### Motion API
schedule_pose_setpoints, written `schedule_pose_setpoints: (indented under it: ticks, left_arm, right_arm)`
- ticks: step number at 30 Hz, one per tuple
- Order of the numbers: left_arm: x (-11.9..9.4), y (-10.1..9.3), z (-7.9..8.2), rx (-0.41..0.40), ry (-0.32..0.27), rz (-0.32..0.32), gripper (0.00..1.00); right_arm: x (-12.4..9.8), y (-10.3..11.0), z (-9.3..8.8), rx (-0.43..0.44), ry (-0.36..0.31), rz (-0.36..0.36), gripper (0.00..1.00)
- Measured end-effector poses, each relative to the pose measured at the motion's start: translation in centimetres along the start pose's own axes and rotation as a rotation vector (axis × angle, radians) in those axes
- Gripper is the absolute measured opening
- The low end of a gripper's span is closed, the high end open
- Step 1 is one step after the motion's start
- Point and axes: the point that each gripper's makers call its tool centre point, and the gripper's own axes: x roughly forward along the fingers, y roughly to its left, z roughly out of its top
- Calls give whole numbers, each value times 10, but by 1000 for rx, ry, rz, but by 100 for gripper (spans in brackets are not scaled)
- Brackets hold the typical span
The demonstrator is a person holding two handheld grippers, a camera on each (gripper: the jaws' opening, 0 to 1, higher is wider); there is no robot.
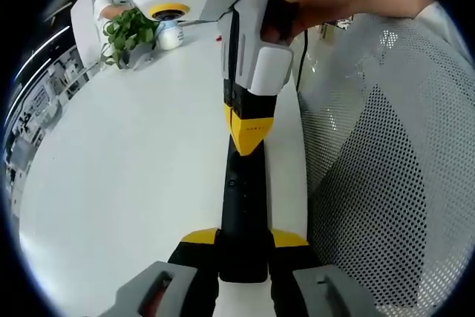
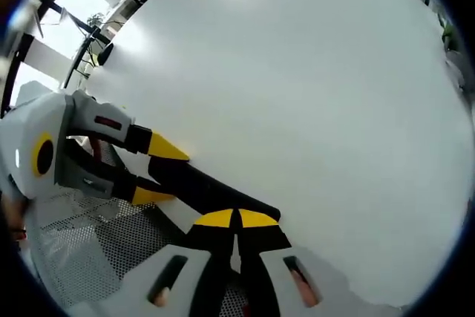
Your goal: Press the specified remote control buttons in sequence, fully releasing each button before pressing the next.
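**Remote held between two hand-held grippers at the desk edge**

A wide white desk (image 1: 133, 176) was seen stretching across both views, with a grey mesh chair back (image 1: 386, 183) beside its edge in the left gripper view. A long black remote control (image 1: 242, 220) was seen lying over the desk's edge, near the chair. In the left gripper view the left hand-held gripper (image 1: 243, 246) was pinching the remote's near end between its yellow-tipped jaws. The right hand-held gripper (image 1: 247, 128) was seen coming from the far side, held by a hand (image 1: 326, 1), its yellow tips pressed together and resting on top of the remote. In the right gripper view, the remote (image 2: 200, 187) was seen running from the left hand-held gripper (image 2: 159, 172) at the left to the right hand-held gripper (image 2: 236, 220), whose closed tips were touching it. At the desk's far end a small green potted plant (image 1: 128, 35) was seen beside a small white container (image 1: 171, 35).
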Motion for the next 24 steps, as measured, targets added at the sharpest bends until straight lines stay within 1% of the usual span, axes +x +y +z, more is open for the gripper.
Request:
schedule_pose_setpoints:
  ticks: [9, 14, 17, 24]
  left_arm:
    - [0, 1, 0, 3, 1, -2, 24]
    - [0, 0, 0, 6, 2, -3, 24]
    - [0, 0, 0, 6, 2, -3, 24]
    - [0, 0, 1, 4, 3, -3, 25]
  right_arm:
    - [0, 1, 1, -17, 6, -7, 0]
    - [1, 2, 5, -34, -14, -7, 0]
    - [2, 4, 7, -54, -18, -12, 0]
    - [2, 5, 8, -67, -26, -12, 0]
